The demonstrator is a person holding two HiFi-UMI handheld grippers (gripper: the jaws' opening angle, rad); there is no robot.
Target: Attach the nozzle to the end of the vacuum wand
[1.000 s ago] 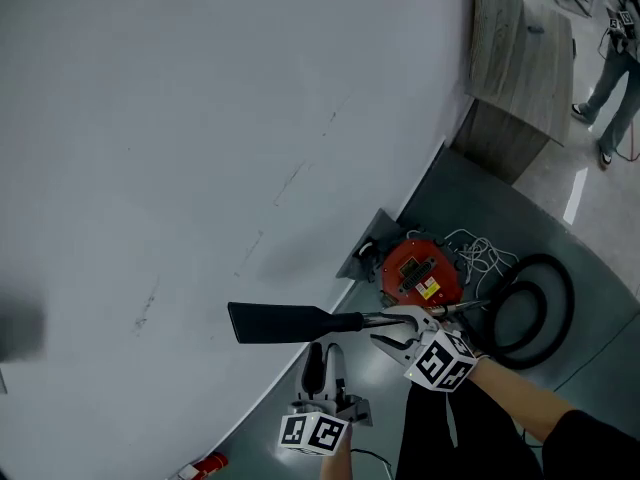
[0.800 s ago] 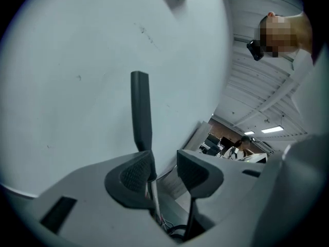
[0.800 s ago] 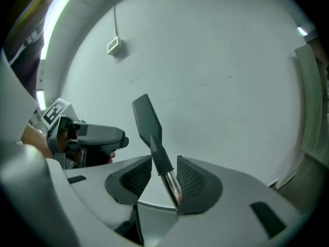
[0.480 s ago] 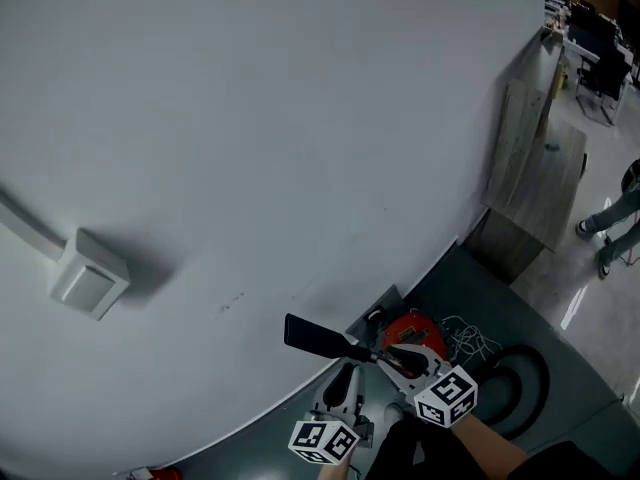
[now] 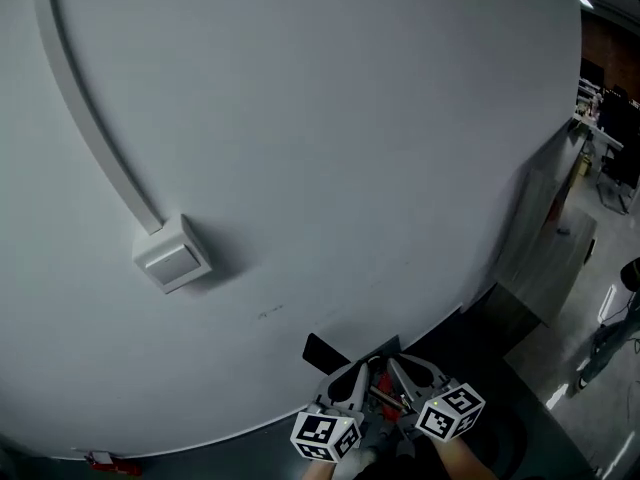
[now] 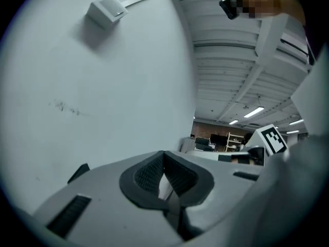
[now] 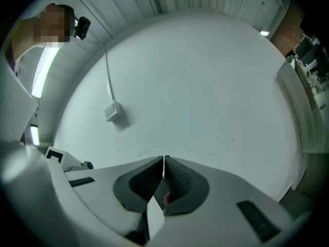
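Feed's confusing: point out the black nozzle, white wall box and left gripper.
black nozzle point(image 5: 322, 351): head view, its flat wide end.
white wall box point(image 5: 172, 255): head view, its front face.
left gripper point(image 6: 164, 153): left gripper view, where its closed tips meet.

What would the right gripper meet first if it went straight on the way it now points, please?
Probably the bare white wall, right of the small box; nothing shows between, though depth is unclear. The right gripper has just been closing its jaws, empty.
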